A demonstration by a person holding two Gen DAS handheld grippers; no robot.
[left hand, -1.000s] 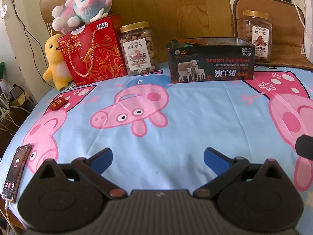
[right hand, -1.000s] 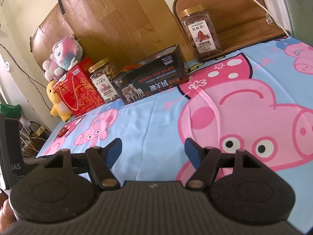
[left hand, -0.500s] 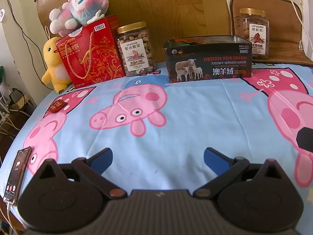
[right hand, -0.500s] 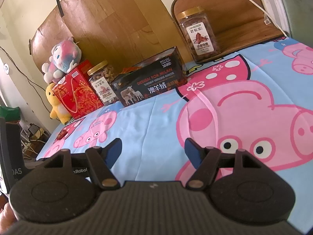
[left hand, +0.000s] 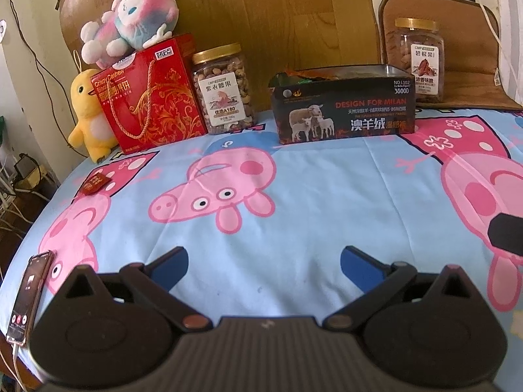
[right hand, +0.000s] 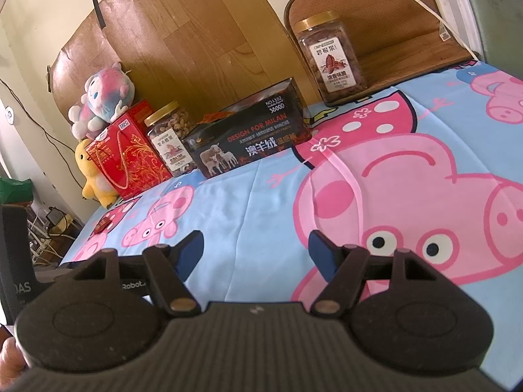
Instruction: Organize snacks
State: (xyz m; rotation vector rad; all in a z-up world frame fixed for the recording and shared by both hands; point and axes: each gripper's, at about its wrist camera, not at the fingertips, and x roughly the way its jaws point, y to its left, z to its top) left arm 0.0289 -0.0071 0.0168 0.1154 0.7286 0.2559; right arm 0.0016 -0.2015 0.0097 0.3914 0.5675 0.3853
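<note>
An open black tin box (left hand: pixel 343 104) with snack packets inside stands at the far edge of the pig-print bed sheet (left hand: pixel 294 202); it also shows in the right wrist view (right hand: pixel 248 137). A cashew jar (left hand: pixel 224 89) stands left of it, a pecan jar (left hand: pixel 420 60) to its right on a brown mat. A red cashew gift box (left hand: pixel 147 94) stands further left. A small red snack packet (left hand: pixel 94 183) lies on the sheet at the left. My left gripper (left hand: pixel 264 263) and right gripper (right hand: pixel 256 249) are both open and empty, low over the sheet, well short of the snacks.
A pink plush toy (left hand: pixel 130 9) sits on the red box and a yellow duck plush (left hand: pixel 88 111) beside it. A phone (left hand: pixel 27 294) lies at the sheet's left front edge. A wooden board (left hand: pixel 278 16) stands behind the row. Cables hang off the left side.
Both views have pulled back and tilted slightly, so the row of snacks sits a little lower and farther. Both grippers stay open and empty.
</note>
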